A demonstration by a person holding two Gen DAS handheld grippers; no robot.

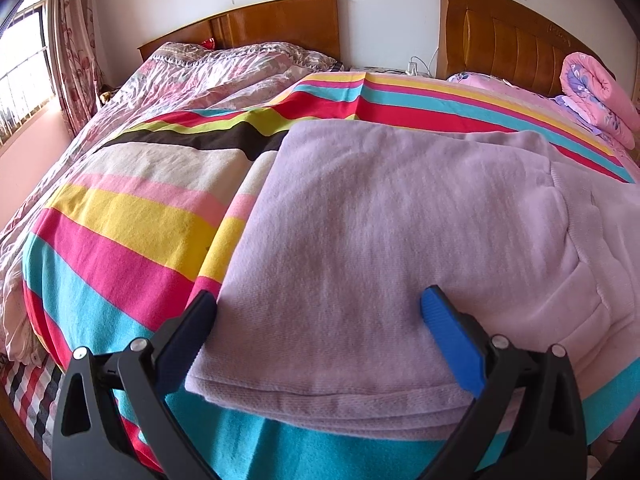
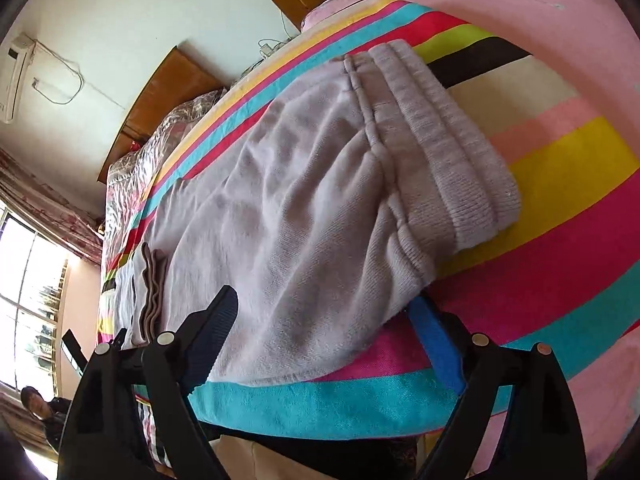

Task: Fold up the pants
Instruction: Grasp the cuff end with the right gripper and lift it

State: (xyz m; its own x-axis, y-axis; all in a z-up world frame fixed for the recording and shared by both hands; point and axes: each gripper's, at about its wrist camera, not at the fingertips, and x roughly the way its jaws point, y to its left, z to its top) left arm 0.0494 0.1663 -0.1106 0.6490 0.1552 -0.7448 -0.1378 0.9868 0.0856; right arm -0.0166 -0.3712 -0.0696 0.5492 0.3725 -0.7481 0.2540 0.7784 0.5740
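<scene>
Lilac fleece pants (image 1: 380, 232) lie folded flat on a striped blanket (image 1: 120, 240). My left gripper (image 1: 320, 304) is open over their near left corner, with the black finger (image 1: 200, 320) beside the fold's left edge and the blue finger (image 1: 444, 320) on top of the cloth. In the right wrist view the same pants (image 2: 288, 208) show their ribbed waistband (image 2: 440, 148) at the upper right. My right gripper (image 2: 322, 308) stands wide open around the near edge. The cloth covers the tip of its blue finger (image 2: 436, 344). Stacked leg cuffs (image 2: 152, 288) lie at the far left.
The blanket's (image 2: 340, 408) near edge hangs over the bed side. Two wooden headboards (image 1: 280, 24) stand against the wall, with a rolled pink quilt (image 1: 596, 96) at the right and a floral quilt (image 1: 208, 72) behind. A window (image 2: 24, 300) and a person (image 2: 36, 404) are at the left.
</scene>
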